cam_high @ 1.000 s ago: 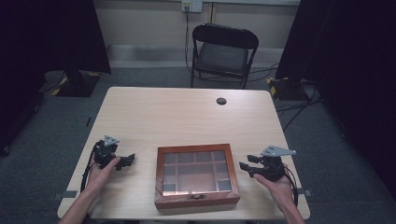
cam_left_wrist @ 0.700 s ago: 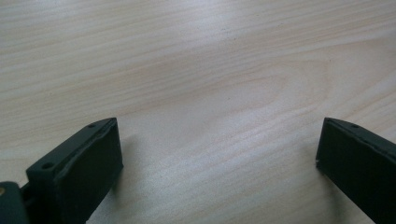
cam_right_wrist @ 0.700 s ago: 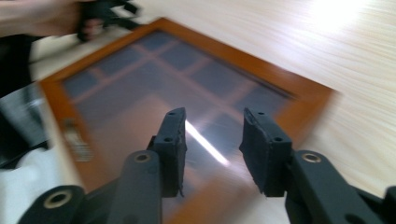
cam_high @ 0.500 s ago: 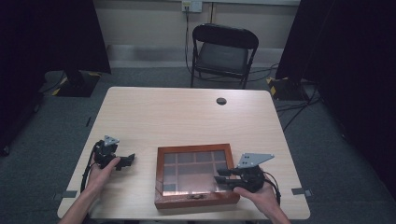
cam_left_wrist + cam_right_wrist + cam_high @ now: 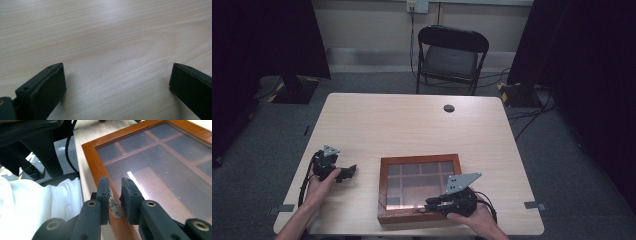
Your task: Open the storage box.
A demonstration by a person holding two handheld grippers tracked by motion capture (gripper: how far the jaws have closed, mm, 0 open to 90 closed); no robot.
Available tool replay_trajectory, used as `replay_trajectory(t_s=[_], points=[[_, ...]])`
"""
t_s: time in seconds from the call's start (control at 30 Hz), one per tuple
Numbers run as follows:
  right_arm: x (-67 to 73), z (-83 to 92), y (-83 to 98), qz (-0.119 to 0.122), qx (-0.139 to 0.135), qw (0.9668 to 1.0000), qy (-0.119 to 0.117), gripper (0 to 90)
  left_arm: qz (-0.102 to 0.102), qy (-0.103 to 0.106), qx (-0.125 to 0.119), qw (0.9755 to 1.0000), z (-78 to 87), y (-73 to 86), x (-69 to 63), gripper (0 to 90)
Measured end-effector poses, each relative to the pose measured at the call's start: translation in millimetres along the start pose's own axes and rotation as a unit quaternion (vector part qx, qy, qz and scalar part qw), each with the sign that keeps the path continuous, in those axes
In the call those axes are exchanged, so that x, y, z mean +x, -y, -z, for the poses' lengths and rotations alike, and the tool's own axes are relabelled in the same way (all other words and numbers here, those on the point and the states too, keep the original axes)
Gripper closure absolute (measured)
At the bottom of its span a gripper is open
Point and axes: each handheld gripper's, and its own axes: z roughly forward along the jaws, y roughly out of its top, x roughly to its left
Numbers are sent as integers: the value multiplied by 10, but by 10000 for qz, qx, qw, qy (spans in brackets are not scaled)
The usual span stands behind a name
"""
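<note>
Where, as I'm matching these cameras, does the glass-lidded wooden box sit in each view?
High view: the wooden box lies centre-right at the near edge of the table, with the right gripper at its front rim.
Left gripper view: bare table between wide-open jaws.
Right gripper view: the box runs up to the right, its metal clasp between the jaws.
Shared landmark: the pale wood table.

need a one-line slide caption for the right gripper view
Right gripper, jaws nearly closed around the small metal clasp on the front edge of a glass-lidded wooden box.
</note>
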Motion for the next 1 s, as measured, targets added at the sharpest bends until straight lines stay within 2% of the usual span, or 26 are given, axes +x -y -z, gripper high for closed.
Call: replay_trajectory(t_s=[0.2, 0.3, 0.47, 0.67, 1.0], points=[[30, -112, -2, 139, 167, 9997, -84, 798, 5, -14, -8, 10000, -2, 1, -2, 0], [33, -143, 9, 228, 228, 9995, -26, 812, 3, -1, -4, 10000, -1, 0, 0, 0], [29, -172, 4, 238, 254, 9994, -71, 811, 25, 44, -6, 10000, -6, -2, -2, 0], [36, -203, -21, 239, 243, 9994, 73, 815, 14, 46, -7, 10000, -6, -2, -3, 0], [31, -213, -46, 225, 250, 9994, 47, 818, -13, 86, -24, 10000, 17, 1, -18, 41]])
